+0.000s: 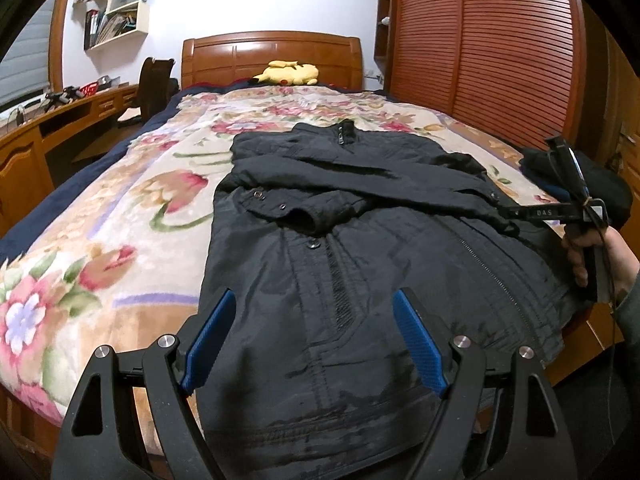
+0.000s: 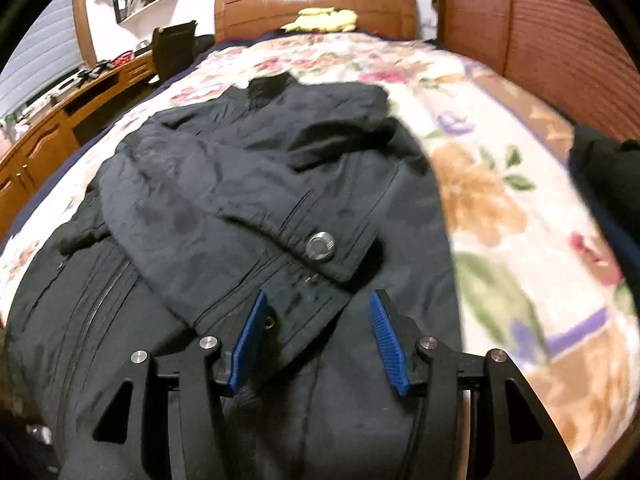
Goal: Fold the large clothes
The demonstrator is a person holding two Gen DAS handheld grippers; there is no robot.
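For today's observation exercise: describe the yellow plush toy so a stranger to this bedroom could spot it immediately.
Start at the wooden headboard at the far end of the bed. Right below it, beyond the floral blanket and the black jacket, lies the plush toy. It is the only bright yellow thing on the bed.
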